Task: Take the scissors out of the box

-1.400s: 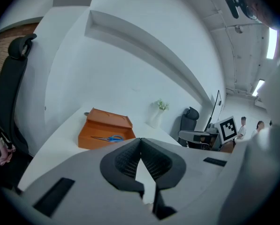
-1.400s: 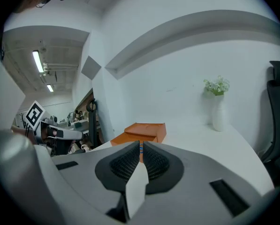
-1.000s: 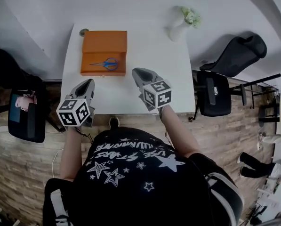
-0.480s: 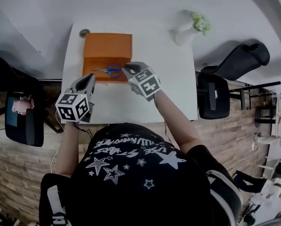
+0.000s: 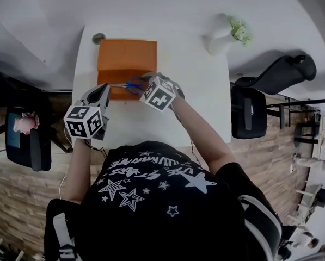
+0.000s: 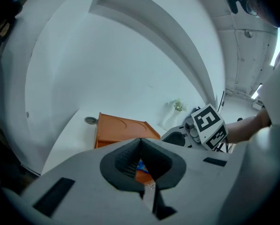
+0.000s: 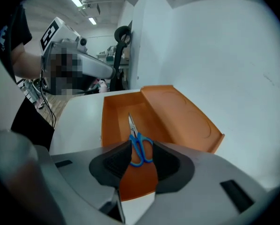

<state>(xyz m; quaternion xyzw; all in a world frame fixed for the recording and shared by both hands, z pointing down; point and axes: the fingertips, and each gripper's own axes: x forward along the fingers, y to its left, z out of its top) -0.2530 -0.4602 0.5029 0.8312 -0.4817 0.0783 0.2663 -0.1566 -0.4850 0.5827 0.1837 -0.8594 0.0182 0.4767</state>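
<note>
Small blue-handled steel scissors (image 7: 136, 139) are lying flat on the floor of the open orange cardboard box (image 7: 112, 118). They are sitting in the tray half, nearer the person. In the head view the blades are pointing to 9 o'clock and the handle loops to 3 o'clock. The box lid (image 5: 126, 55) is lying folded back flat toward 12 o'clock.

The right gripper (image 7: 141, 150) is reaching in from 4 o'clock, nose tilted down over the tray's near rim. Its jaws are standing apart, one pad on either side of the blue loops. I cannot tell whether either pad is touching them. Nothing is being clamped. The right forearm is stretching forward and inward across the body, with the marker cube (image 5: 158, 94) facing up.

The left gripper (image 5: 103, 89) is hanging at 7 o'clock of the box, over the near-left part of the white rectangular table (image 5: 197, 94). It is angling toward the tray. Its jaws are meeting at the tips with nothing between them. The left arm is bending close to the torso, its cube (image 5: 85, 122) sitting lower and nearer the body.

A white vase with pale green flowers (image 5: 223, 36) is standing at 2 o'clock of the box, well apart from it. A small round grey disc (image 5: 98, 37) is resting on the table at 11 o'clock, just beside the lid's far corner. A black office chair (image 5: 248, 111) is standing off the table's 3 o'clock edge.
</note>
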